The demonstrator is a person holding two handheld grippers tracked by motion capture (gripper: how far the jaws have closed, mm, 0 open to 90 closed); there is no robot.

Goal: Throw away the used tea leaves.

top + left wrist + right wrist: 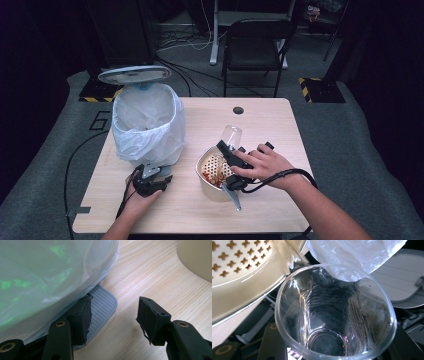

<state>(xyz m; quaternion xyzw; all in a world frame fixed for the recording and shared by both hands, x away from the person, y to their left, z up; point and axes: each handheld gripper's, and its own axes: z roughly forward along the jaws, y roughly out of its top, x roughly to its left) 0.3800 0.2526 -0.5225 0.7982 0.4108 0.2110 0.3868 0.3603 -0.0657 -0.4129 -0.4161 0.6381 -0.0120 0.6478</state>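
Note:
A clear glass (231, 135) is tilted over the far rim of a cream bowl (212, 189), and my right gripper (226, 147) is shut on it. In the right gripper view I look into the empty glass (332, 315), with the bowl's perforated insert (239, 260) at upper left. The insert (216, 167) carries red food scraps. My left gripper (152, 172) sits at the foot of a bin lined with a white bag (147, 122). Its jaws stand apart (115, 305), the left one resting on the grey ribbed pedal (103, 305), with nothing between them.
The bin's round lid (134, 74) stands raised behind the bag. A grey handle (232, 196) sticks out from the bowl toward the front edge. The wooden table (280, 125) has a cable hole (238, 110) at the back. A black chair (255, 45) stands beyond it.

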